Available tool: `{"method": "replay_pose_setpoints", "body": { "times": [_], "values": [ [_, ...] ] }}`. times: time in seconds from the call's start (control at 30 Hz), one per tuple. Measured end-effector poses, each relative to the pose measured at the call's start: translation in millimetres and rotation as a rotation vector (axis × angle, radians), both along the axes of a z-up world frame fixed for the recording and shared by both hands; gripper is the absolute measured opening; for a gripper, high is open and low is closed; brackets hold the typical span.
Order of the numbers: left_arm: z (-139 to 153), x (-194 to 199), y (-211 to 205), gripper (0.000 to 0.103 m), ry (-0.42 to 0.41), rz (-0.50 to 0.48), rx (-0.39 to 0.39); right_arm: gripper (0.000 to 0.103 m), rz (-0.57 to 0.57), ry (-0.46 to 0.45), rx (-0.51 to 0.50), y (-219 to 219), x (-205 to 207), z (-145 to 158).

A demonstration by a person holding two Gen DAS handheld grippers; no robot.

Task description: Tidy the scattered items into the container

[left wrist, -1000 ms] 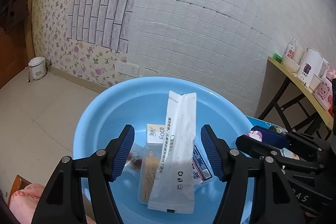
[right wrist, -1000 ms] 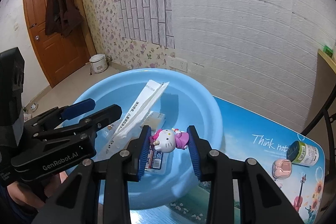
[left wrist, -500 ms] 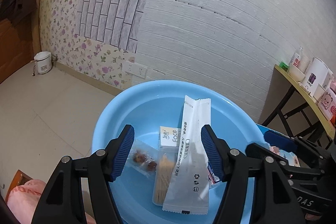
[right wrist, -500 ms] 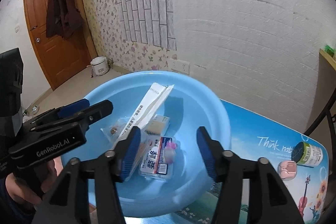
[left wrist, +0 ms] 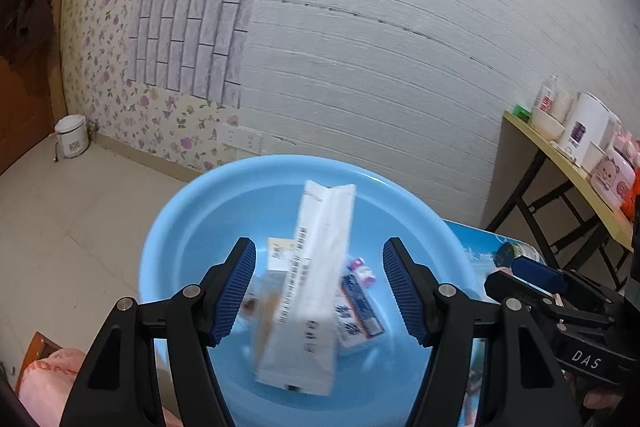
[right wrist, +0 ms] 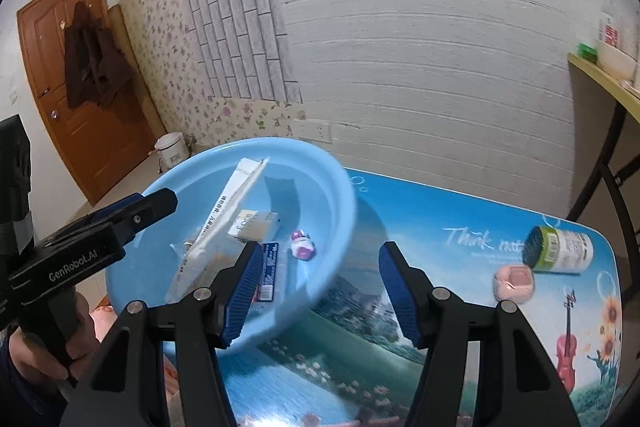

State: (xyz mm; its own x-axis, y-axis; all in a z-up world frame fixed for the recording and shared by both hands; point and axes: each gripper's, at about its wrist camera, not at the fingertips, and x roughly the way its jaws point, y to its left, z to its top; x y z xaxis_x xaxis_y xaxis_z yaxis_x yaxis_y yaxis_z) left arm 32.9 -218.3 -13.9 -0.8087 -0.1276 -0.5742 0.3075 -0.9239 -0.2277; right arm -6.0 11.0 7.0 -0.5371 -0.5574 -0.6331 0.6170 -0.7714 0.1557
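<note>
Both tongs are standing wide open and gripping nothing. The left gripper (left wrist: 319, 291) is hovering over the blue basin (left wrist: 188, 227), its blue-padded fingers (left wrist: 236, 291) spread to either side of the long white packet (left wrist: 310, 299), which is lying in the basin between and beyond the pads without touching them. Just beyond the left pad a small white box (left wrist: 279, 253) is lying flat, and close to the right pad a blue-and-white packet (left wrist: 360, 311) and a small pink-and-white toy figure (left wrist: 362, 269) are resting on the basin floor; everything in the basin is blurred in this view.

The right gripper (right wrist: 318, 293) is hanging over the near right rim of the basin (right wrist: 336, 195), one pad over the basin's inside, the other over the printed table mat (right wrist: 440, 211). Well off to the right of this gripper, a green-labelled jar (right wrist: 560, 251) is lying on its side on the mat, with a pink earbud case (right wrist: 514, 281) just beside it; whether they are touching is unclear
</note>
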Motion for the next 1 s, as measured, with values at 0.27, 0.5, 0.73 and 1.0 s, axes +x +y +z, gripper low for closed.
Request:
{"method": "replay_pose_setpoints", "body": {
  "times": [0.27,0.5,0.73,1.0],
  "values": [
    [11,-4,55,0.067,0.003,-0.095,-0.037,0.062,-0.065,0.009,-0.008,44,4,2],
    [16,-8,111,0.071,0.005,-0.206,-0.063,0.062,-0.153,-0.009,-0.021,97,3,-2],
    [17,-5,157,0.095,0.013,-0.318,-0.093,0.072,-0.254,-0.029,-0.036,142,3,-8],
    [13,-4,166,0.103,-0.006,-0.335,-0.094,0.1,-0.315,-0.041,-0.042,175,2,-12]
  ]
}}
